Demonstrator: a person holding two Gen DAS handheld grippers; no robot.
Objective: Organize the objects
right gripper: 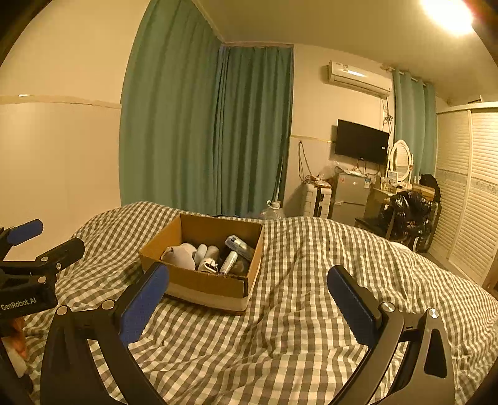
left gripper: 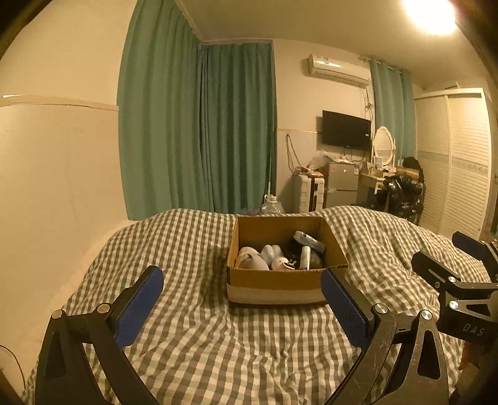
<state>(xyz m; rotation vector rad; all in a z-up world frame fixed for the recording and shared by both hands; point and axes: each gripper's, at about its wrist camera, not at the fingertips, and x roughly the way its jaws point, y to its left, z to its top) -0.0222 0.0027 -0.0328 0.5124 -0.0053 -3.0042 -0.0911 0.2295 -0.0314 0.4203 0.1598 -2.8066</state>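
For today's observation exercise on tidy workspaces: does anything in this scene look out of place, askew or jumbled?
Mildly, yes. The cardboard box sits askew on the rumpled checked bedspread, and the pale items and tube inside it lie heaped at mixed angles rather than arranged. Nothing looks spilled or broken. Both tongs, left and right, are open and empty.

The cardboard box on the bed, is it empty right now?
No, the cardboard box holds several items, including a white tube and pale rounded objects, sitting on the checkered bedspread.

Lighting: dim, warm yellow, from one ceiling lamp (left gripper: 431, 14) glaring top right. Soft shadow left of the box (left gripper: 280, 280). Edges: strong fisheye bending, dark corners. Far furniture soft.
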